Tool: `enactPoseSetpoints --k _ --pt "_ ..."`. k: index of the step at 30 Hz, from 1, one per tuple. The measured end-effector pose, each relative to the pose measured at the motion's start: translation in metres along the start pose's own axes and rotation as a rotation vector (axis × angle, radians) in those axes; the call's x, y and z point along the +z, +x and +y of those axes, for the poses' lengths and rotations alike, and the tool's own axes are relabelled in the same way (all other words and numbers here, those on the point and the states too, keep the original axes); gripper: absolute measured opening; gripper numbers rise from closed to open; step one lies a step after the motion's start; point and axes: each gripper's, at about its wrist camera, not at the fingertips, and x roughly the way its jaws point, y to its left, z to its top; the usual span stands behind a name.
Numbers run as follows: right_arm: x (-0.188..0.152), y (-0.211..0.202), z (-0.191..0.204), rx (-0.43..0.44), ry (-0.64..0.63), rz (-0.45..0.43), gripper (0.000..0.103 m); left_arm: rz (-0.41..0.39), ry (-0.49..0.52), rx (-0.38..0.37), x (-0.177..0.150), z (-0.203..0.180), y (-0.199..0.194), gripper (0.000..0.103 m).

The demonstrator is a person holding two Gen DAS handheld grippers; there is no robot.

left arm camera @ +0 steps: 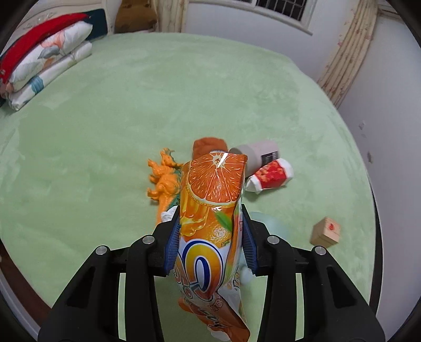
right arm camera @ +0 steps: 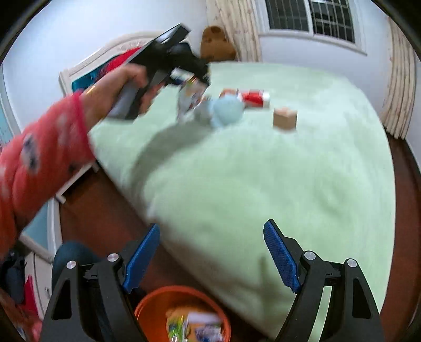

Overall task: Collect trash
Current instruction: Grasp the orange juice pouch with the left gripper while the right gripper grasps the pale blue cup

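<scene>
A green bed cover (left arm camera: 131, 118) was used as the landmark. At its far left corner, folded floral bedding (left arm camera: 47, 65) under a red pillow (left arm camera: 39, 31) was stacked against the headboard. From there a broad stretch of bare cover was left open across the far side, up to the wall under the window (left arm camera: 279, 10). The cover's right edge curved down past a striped curtain (left arm camera: 347, 50) to the floor.

Near the middle of the cover, an orange toy dinosaur (left arm camera: 163, 181) was seen, and just right of it the orange-print snack bag (left arm camera: 213, 200), gripped between the blue pads of the left gripper (left arm camera: 210, 231), whose jaws were closed on its sides. Beyond the bag lay a brown cloth item (left arm camera: 210, 144), a pale paper cup (left arm camera: 260, 152) on its side, and a red-and-white wrapper (left arm camera: 271, 175) touching the cup. Further right, a small wooden block (left arm camera: 326, 231) stood alone, with open cover around it, short of the right edge.

In the right wrist view, a hand (right arm camera: 115, 92) in a red sleeve (right arm camera: 39, 157) was seen holding the left gripper over the cover's far side. The right gripper (right arm camera: 210, 252) hung with jaws wide apart and nothing between them, over the cover's near edge. Below that edge an orange bin (right arm camera: 147, 307) stood on the dark floor, with wrappers inside.
</scene>
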Motion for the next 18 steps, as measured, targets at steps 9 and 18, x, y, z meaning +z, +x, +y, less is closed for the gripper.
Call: enactPoseSetpoints --k 9,18 --pt "0.071 0.039 -0.01 -0.005 0.006 -0.06 0.079 -0.126 0.058 -0.003 -0.018 0.007 -0.068 0.04" --pt "0.139 0.114 0.016 -0.079 -0.193 -0.084 0.086 -0.182 0.078 0.006 -0.046 0.021 -0.11 0.04"
